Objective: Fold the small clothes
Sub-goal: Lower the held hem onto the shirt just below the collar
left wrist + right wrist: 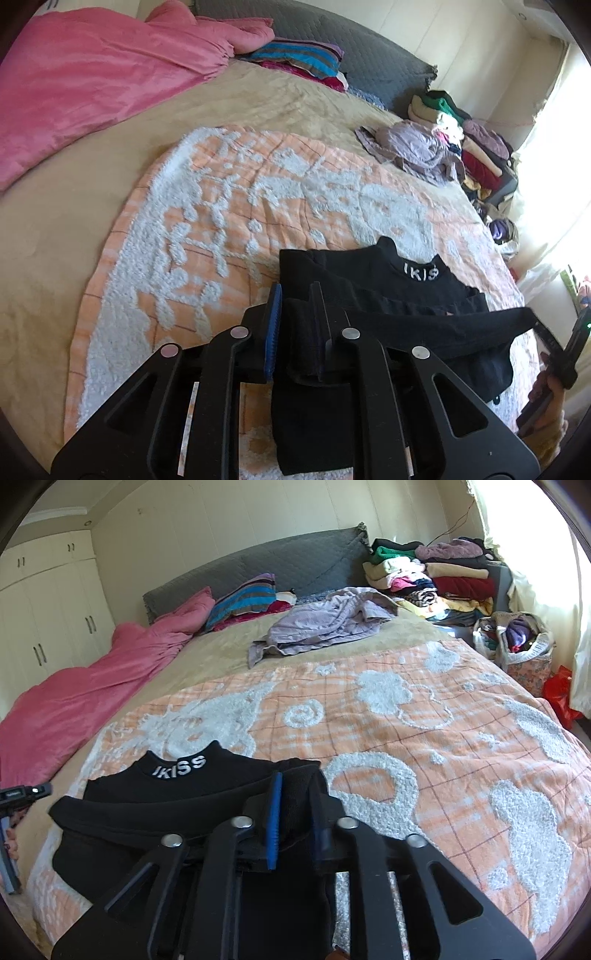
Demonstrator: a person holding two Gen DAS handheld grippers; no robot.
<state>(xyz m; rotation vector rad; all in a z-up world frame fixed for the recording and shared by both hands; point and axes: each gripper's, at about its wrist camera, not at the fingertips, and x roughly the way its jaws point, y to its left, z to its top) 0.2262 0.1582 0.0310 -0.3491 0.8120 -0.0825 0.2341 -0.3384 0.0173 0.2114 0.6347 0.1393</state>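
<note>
While angled down over the bed [443, 709]: both grippers' fingers [275, 325] [275, 812] clamping the black garment [369, 288] [177, 797].

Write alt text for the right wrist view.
The right gripper has black fabric between its jaws, part of a black top lying on an orange-and-white blanket on a bed; a lilac garment lies beyond.
</note>
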